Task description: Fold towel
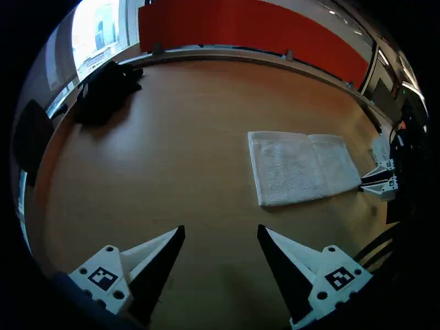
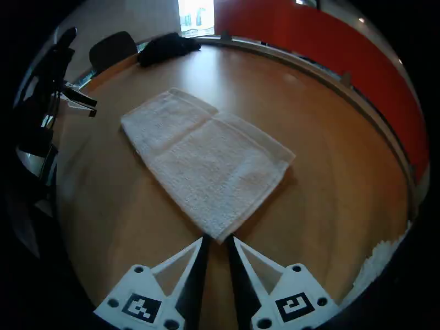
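Lying folded on the worktop (image 1: pixel 165 165), the towel (image 2: pixel 209 159) looks soft, light and limp; best taken by its near corner. Left gripper (image 1: pixel 220 231) jaws spread; right gripper (image 2: pixel 217 239) jaws nearly together there, pinch unclear.

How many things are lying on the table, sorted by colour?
White: 2, the towel and a cloth at the edge of the table
Black: 1, a bundle at the far side
Total: 3
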